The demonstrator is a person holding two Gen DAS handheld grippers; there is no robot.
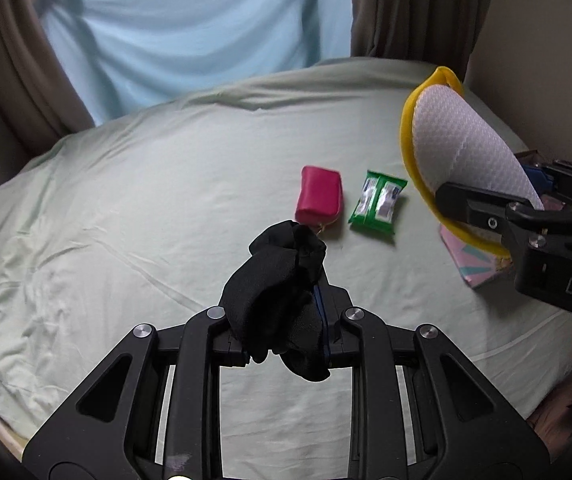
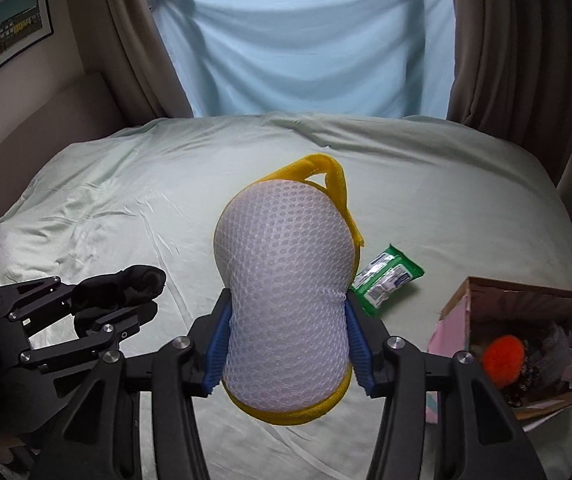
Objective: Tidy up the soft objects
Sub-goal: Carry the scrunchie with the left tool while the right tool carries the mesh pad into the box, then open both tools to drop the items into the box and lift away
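Bed (image 2: 425, 184) scene: left gripper (image 1: 286, 320) jaws clamp black sock (image 1: 278, 280); right gripper (image 2: 286, 344) jaws squeeze mesh pouch (image 2: 282, 264), box (image 2: 457, 336) at four o'clock, presumably their destination.

Bedroom (bed (image 2: 445, 208), curtains (image 2: 517, 40))

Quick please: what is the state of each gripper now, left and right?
Left gripper: closed on the black sock.
Right gripper: closed on the white mesh pouch.
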